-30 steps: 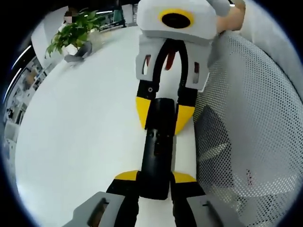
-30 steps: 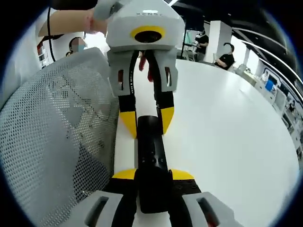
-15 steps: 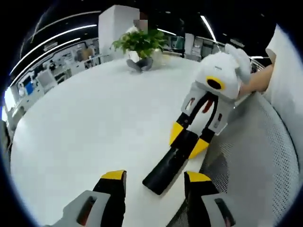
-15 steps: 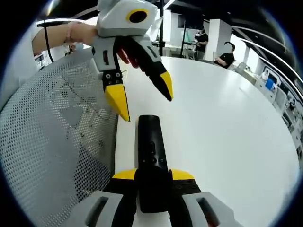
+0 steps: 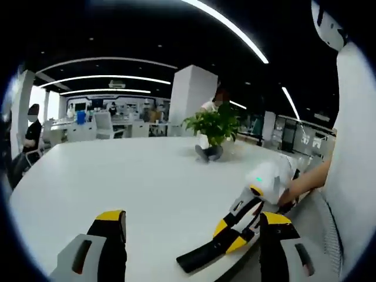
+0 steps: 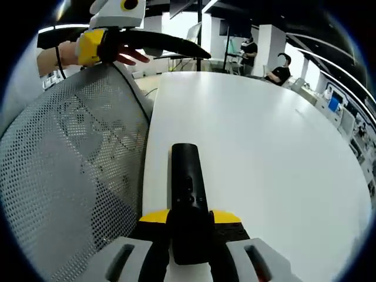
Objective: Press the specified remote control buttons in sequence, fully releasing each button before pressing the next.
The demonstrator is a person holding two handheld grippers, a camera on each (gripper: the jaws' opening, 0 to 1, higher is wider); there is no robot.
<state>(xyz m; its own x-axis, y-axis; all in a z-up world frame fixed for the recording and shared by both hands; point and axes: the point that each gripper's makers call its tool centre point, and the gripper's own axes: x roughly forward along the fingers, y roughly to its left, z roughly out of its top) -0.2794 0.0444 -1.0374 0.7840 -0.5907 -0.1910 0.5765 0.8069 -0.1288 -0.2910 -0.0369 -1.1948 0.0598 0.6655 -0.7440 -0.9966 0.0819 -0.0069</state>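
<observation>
Right gripper view: right hand-held gripper at bottom centre, jaws closed on near end of black remote control, which lies flat on white bench w/ button face up and far end pointing toward frame top. Judged reason for grip: remote steadied near bench edge so buttons stay exposed for the other tool. Mesh chair back fills frame left, just beside bench edge.

Left hand-held gripper at upper left of this view, held by a hand, raised well clear of remote; jaw gap not readable here.

Left gripper view: own jaws at bottom, set wide apart, nothing between them. Remote at lower centre-right w/ right hand-held gripper clamped on it. Potted plant at bench's far side, mid-frame.

Assessment: no button contact now; left tool lifted off, consistent w/ a full release between presses. Which buttons are required: cannot tell.
</observation>
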